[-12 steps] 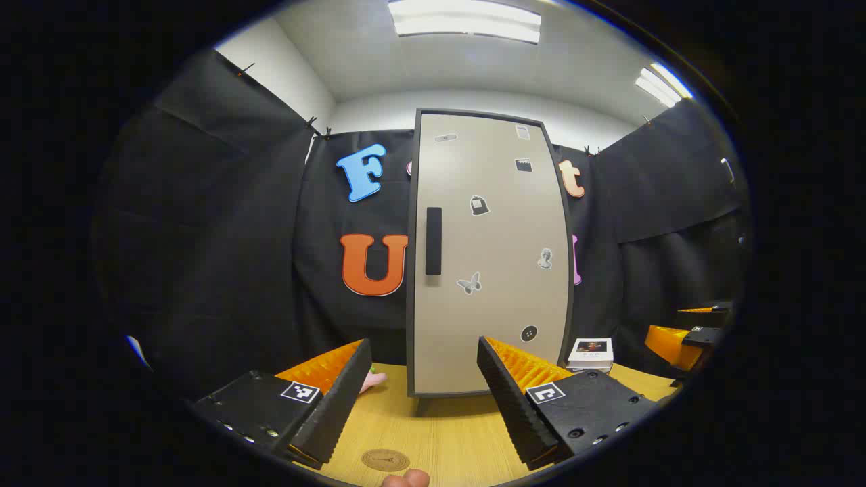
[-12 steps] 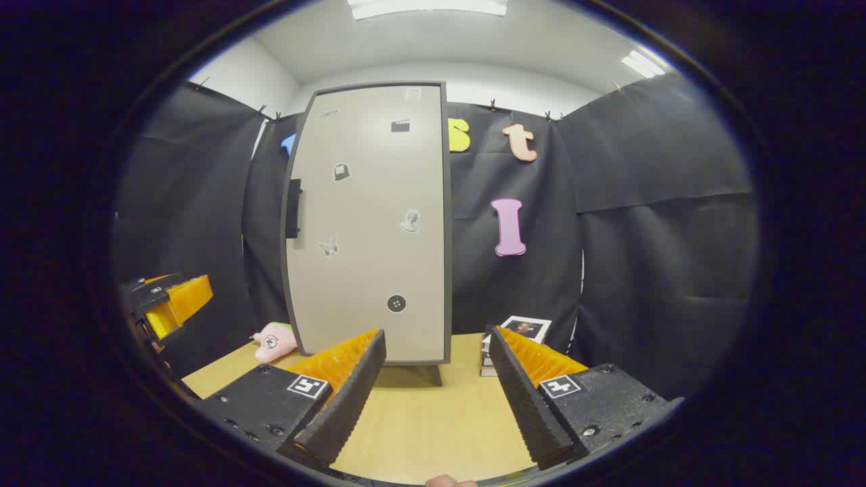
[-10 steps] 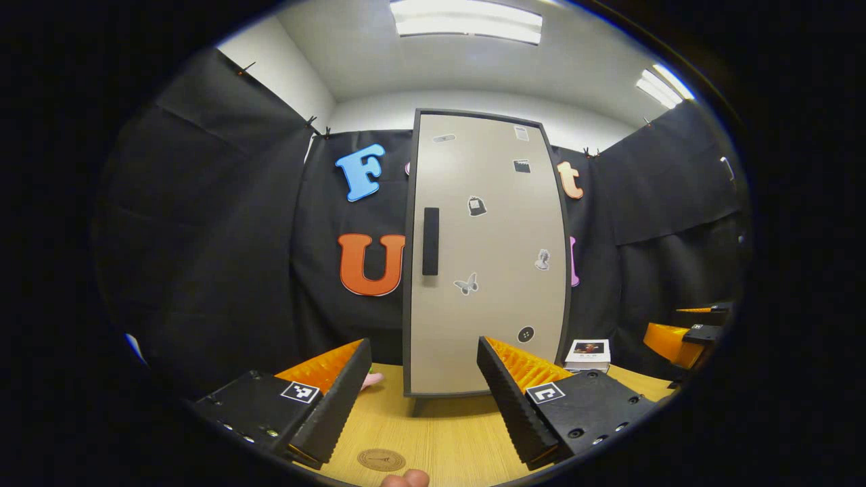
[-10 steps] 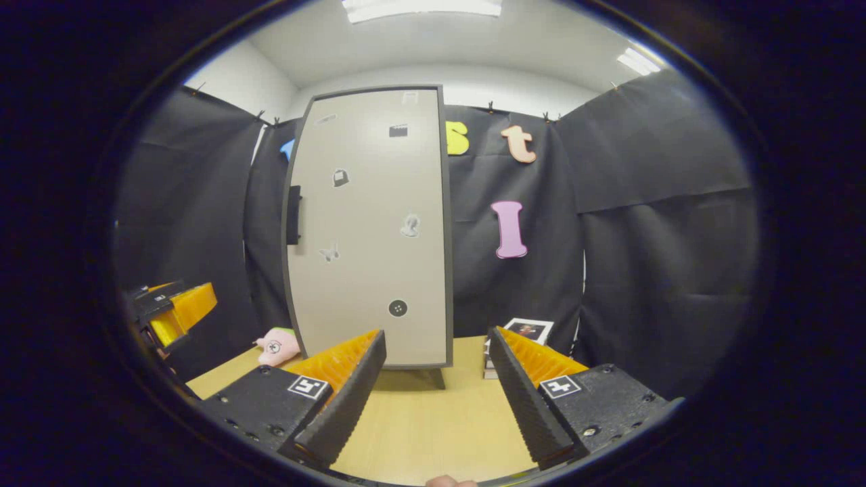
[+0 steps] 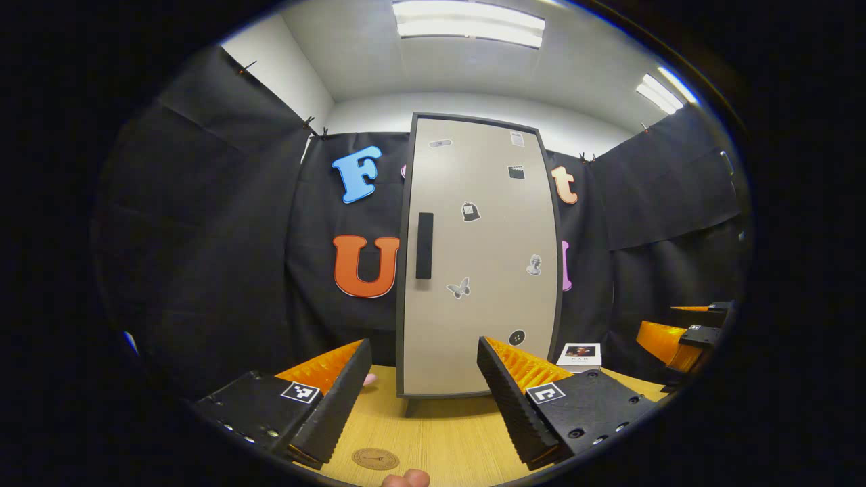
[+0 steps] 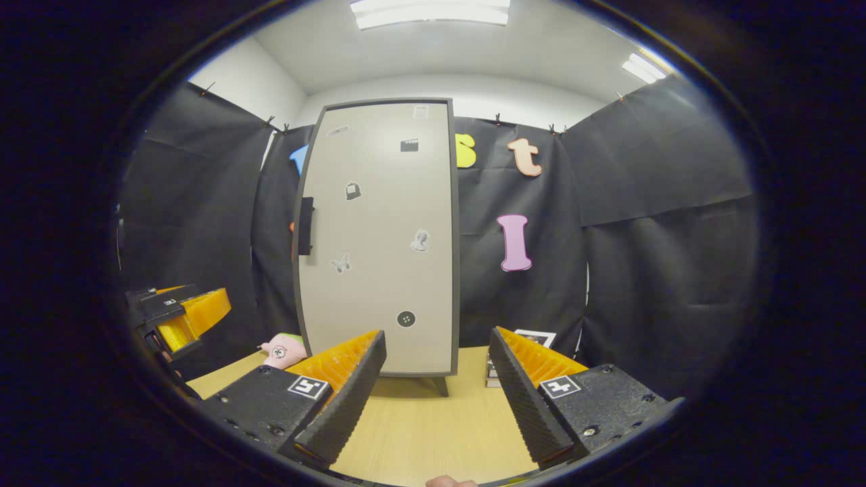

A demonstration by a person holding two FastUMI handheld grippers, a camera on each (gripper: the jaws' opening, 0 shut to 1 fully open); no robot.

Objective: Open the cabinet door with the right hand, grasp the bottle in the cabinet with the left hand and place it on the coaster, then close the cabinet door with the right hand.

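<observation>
Two grippers sit in front of you, both with jaws spread and holding nothing: the left gripper (image 5: pixel 417 392) and the right gripper (image 6: pixel 436 385). One coaster (image 5: pixel 375 458) lies on the table (image 5: pixel 446 433) just ahead of the left gripper. One stack of books (image 5: pixel 578 354) and one pink plush toy (image 6: pixel 281 350) flank one cabinet (image 5: pixel 477 257), farther back. Its door is shut, so the bottle stays hidden inside. Judged step: opening. Bring the right gripper to the one handle (image 5: pixel 424 245) and pull.
</observation>
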